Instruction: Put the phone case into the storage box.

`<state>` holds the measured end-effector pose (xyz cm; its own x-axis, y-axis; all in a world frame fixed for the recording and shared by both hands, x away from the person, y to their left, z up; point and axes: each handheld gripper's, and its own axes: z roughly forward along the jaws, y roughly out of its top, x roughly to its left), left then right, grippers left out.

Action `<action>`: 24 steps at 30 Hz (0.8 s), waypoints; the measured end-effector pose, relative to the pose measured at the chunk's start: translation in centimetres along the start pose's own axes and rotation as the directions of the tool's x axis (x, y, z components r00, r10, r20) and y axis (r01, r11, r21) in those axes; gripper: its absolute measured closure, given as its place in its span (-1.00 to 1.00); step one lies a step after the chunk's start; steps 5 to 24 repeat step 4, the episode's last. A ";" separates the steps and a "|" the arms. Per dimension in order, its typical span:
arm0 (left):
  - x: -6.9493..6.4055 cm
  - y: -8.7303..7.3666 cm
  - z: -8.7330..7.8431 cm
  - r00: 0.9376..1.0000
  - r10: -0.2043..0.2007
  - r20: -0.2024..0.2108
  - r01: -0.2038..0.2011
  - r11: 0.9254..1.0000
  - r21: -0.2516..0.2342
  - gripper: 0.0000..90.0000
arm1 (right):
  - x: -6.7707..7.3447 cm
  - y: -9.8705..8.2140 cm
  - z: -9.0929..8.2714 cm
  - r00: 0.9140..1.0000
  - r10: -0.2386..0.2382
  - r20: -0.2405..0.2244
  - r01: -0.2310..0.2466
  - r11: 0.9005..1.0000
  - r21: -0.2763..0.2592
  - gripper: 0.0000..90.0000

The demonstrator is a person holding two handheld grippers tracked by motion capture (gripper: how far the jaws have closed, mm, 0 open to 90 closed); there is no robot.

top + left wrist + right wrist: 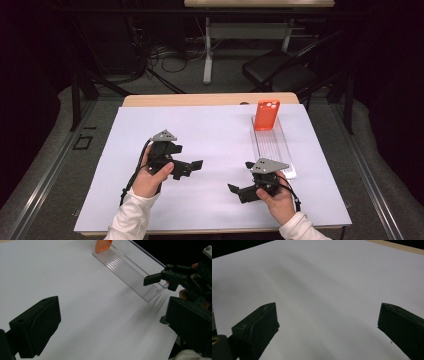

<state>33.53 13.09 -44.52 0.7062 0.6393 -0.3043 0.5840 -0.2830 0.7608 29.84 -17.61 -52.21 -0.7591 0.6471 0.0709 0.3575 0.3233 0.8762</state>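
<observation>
An orange phone case (pixel 266 114) stands upright at the far end of a clear ribbed plastic tray (pixel 276 147) on the right of the white sheet. My left gripper (pixel 189 157) is held left of centre, open, jaws pointing right with nothing between them. In the left gripper view the left gripper (pixel 112 307) has its jaws wide apart, looking toward the tray (pixel 130 270) and the orange phone case (pixel 101 245). My right gripper (pixel 240 176) sits beside the tray's near end, open and pointing left. In the right gripper view the right gripper (pixel 328 315) spans bare sheet.
A white sheet (pixel 150 200) covers most of the wooden table (pixel 210 99). Beyond the table stand a black chair (pixel 277 70), a desk leg (pixel 207 50) and floor cables (pixel 165 57). The right gripper (pixel 152 278) appears in the left gripper view near the tray's end.
</observation>
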 end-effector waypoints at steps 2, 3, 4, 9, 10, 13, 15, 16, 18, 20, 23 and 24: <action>0.0 0.0 0.0 1.000 -0.001 0.002 0.001 1.000 -0.001 -0.99 | 0.0 0.0 0.0 1.000 0.000 -0.002 0.000 1.000 0.001 -0.94; 0.0 0.0 0.0 1.000 -0.002 0.001 0.002 1.000 -0.002 -0.99 | 0.0 0.0 0.0 1.000 -0.001 -0.003 0.001 1.000 0.003 -0.94; 0.0 0.0 0.0 1.000 -0.002 0.001 0.002 1.000 -0.002 -0.99 | 0.0 0.0 0.0 1.000 -0.001 -0.003 0.001 1.000 0.003 -0.94; 0.0 0.0 0.0 1.000 -0.002 0.001 0.002 1.000 -0.002 -0.99 | 0.0 0.0 0.0 1.000 -0.001 -0.003 0.001 1.000 0.003 -0.94; 0.0 0.0 0.0 1.000 -0.002 0.001 0.002 1.000 -0.002 -0.99 | 0.0 0.0 0.0 1.000 -0.001 -0.003 0.001 1.000 0.003 -0.94; 0.0 0.0 0.0 1.000 -0.002 0.001 0.002 1.000 -0.002 -0.99 | 0.0 0.0 0.0 1.000 -0.001 -0.003 0.001 1.000 0.003 -0.94; 0.0 0.0 0.0 1.000 -0.002 0.001 0.002 1.000 -0.002 -0.99 | 0.0 0.0 0.0 1.000 -0.001 -0.003 0.001 1.000 0.003 -0.94; 0.0 0.0 0.0 1.000 -0.002 0.001 0.002 1.000 -0.002 -0.99 | 0.0 0.0 0.0 1.000 -0.001 -0.003 0.001 1.000 0.003 -0.94; 0.0 0.0 0.0 1.000 -0.002 0.001 0.002 1.000 -0.002 -0.99 | 0.0 0.0 0.0 1.000 -0.001 -0.003 0.001 1.000 0.003 -0.94; 0.0 0.0 0.0 1.000 -0.002 0.001 0.002 1.000 -0.002 -0.99 | 0.0 0.0 0.0 1.000 -0.001 -0.003 0.001 1.000 0.003 -0.94; 0.0 0.0 0.0 1.000 -0.002 0.001 0.002 1.000 -0.002 -0.99 | 0.0 0.0 0.0 1.000 -0.001 -0.003 0.001 1.000 0.003 -0.94; 0.0 0.0 0.0 1.000 -0.002 0.001 0.002 1.000 -0.002 -0.99 | 0.0 0.0 0.0 1.000 -0.001 -0.003 0.001 1.000 0.003 -0.94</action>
